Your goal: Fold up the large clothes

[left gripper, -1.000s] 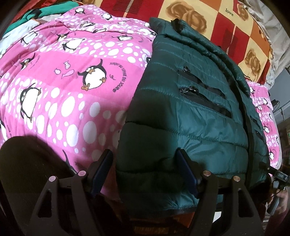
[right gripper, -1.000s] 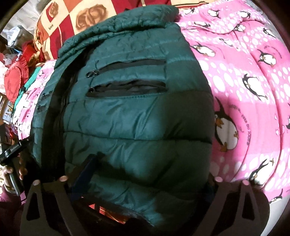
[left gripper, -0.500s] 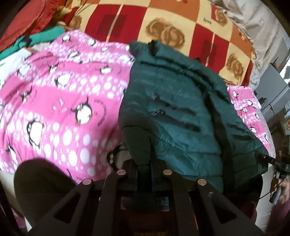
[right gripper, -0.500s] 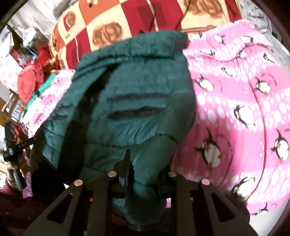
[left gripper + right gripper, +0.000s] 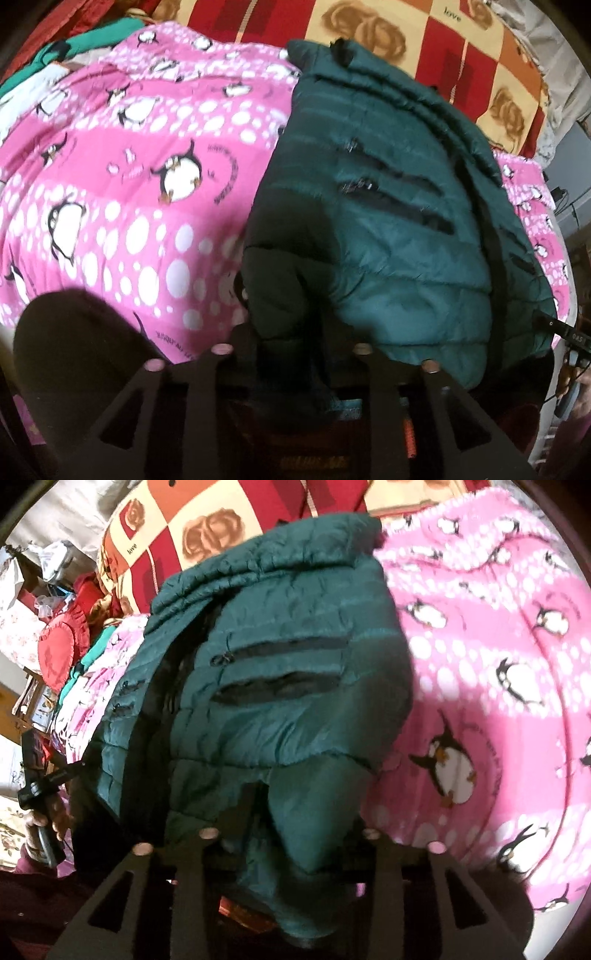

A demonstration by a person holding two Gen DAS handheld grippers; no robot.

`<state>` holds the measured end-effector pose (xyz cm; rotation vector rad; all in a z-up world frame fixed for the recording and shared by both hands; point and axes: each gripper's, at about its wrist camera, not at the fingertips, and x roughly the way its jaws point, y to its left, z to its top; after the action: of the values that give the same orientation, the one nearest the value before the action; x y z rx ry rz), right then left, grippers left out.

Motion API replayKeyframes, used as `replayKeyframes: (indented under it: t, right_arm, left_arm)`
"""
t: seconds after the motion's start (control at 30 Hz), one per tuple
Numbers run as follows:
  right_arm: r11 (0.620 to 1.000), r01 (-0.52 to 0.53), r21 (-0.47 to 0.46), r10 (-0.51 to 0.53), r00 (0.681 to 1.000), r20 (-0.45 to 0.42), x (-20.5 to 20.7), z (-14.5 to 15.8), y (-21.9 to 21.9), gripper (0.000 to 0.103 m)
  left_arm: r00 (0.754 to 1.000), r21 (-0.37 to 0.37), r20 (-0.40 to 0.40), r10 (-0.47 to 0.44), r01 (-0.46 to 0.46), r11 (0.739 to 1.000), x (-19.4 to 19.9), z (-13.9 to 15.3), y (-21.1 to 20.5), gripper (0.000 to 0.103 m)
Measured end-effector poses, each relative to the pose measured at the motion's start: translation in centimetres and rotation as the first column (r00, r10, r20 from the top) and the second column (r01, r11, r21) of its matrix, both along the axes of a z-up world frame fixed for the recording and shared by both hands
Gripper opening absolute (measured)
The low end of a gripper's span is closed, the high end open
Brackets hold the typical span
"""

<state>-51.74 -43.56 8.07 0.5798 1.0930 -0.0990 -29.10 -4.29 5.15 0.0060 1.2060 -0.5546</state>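
A dark green quilted puffer jacket [image 5: 388, 192] lies on a pink penguin blanket [image 5: 129, 166], collar at the far end, two black zip pockets showing. My left gripper [image 5: 291, 339] is shut on the jacket's near left hem corner, which bunches up between the jaws. In the right wrist view the same jacket [image 5: 280, 657] fills the middle, and my right gripper [image 5: 295, 834] is shut on its near right hem corner, with fabric draping over the jaws. The fingertips are hidden by fabric in both views.
A red and cream rose-patterned quilt [image 5: 424, 48] lies behind the jacket. A red heart cushion [image 5: 59, 653] and clutter sit at the far left of the right wrist view. The other hand and gripper [image 5: 40, 786] show at that view's left edge.
Both grippers went from open around the jacket's hem to shut on it. The gripped hem corners have lifted and bunched, and the views have moved closer to the jacket again.
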Motion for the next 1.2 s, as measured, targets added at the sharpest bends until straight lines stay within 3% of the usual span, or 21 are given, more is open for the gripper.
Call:
replayKeyframes:
  t: [0.07,0.2,0.23,0.27,0.3,0.4,0.5,0.67,0.83,1.2]
  right_arm:
    - [1.0,-0.008,0.003,0.008,1.0,-0.01,0.3,-0.7,0.2,0.046]
    - [1.0,0.008,0.02,-0.008,1.0,-0.002,0.2,-1.2,0.2,0.048]
    - [1.0,0.005,0.008,-0.004,1.0,-0.005,0.2,-1.1,0.3,0.045]
    - [1.0,-0.003,-0.016,0.003,1.0,-0.011,0.3,-0.8,0.5,0.041]
    - [0.998,-0.017,-0.057,0.016,1.0,-0.017,0.4,-0.3,0.8,0.029]
    - [0.998,-0.024,-0.066,0.026,0.999,0.021,0.6,1.6,0.5,0.021]
    - [0.996,-0.015,-0.085,0.021,0.997,0.068,1.0,4.0,-0.3,0.021]
    - [0.991,0.024,-0.13,0.0,0.983,0.183,2.6,8.0,-1.7,0.021]
    - [0.978,0.1,-0.186,-0.061,0.977,0.203,5.3,9.9,-3.2,0.021]
    - [0.948,0.161,-0.274,-0.094,0.966,0.243,11.1,12.0,-5.7,0.021]
  left_arm:
    - [1.0,-0.004,-0.008,0.016,-0.016,1.0,0.0,-0.7,0.1,0.025]
    - [0.998,-0.047,-0.043,0.056,-0.058,0.997,0.2,-1.3,0.8,0.03]
    - [0.998,-0.046,-0.044,0.049,-0.051,0.998,0.2,-1.2,0.7,0.025]
    - [0.999,-0.051,-0.035,0.033,-0.035,0.998,0.1,-0.7,0.6,0.006]
    - [1.0,-0.05,-0.015,0.023,-0.024,0.998,0.0,-0.1,0.5,0.0]
    - [0.998,-0.087,0.065,-0.003,0.009,0.996,-0.1,3.0,0.1,0.0]
    - [0.991,-0.124,0.136,-0.004,0.021,0.992,0.2,6.0,-0.3,0.0]
    - [0.969,-0.119,0.245,0.011,0.019,0.993,2.0,9.9,-2.1,0.0]
    - [0.955,-0.124,0.293,0.037,0.0,0.992,4.2,11.6,-3.8,0.0]
    - [0.928,-0.128,0.361,0.093,-0.05,0.991,9.0,13.1,-7.5,0.0]
